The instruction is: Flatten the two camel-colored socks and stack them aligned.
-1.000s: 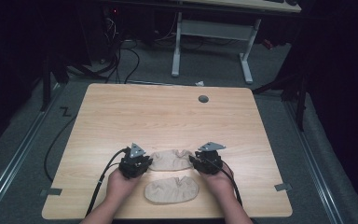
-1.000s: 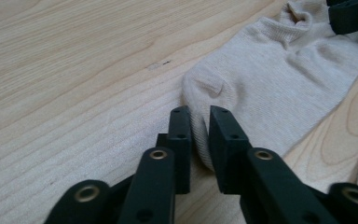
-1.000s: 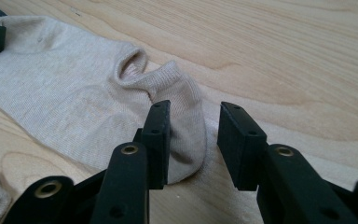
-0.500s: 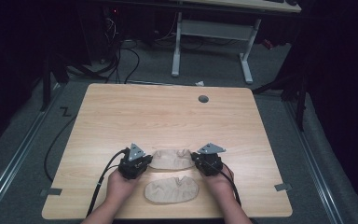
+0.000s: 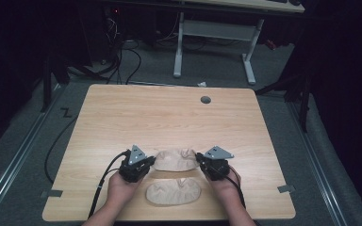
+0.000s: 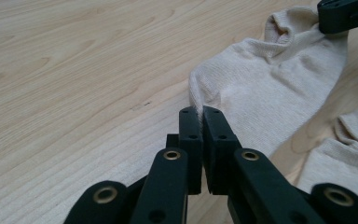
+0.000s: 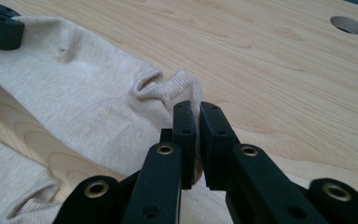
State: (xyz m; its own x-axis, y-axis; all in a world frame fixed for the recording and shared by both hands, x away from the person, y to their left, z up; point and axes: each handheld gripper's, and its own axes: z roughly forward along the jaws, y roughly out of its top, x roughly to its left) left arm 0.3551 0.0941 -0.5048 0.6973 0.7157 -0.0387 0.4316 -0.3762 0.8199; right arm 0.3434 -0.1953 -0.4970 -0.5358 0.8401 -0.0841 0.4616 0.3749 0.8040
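Beige sock [image 5: 175, 159] stretched between two grippers on wooden table [image 5: 169, 117], left gripper [image 6: 200, 116] pinching one end, right gripper [image 7: 197, 112] pinching the other, second sock [image 5: 173, 191] lying just nearer.

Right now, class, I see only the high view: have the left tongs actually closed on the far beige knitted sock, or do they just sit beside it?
Observer: Closed. In the left gripper view the left tongs pinch a raised edge of the far beige knitted sock.
Operator: And the right tongs?
Observer: The right gripper view shows the right tongs shut on that sock's other end, beside a puckered opening.
Operator: Is the nearer sock caught too?
Observer: No. The second beige sock lies apart, with the light wooden table showing between them.
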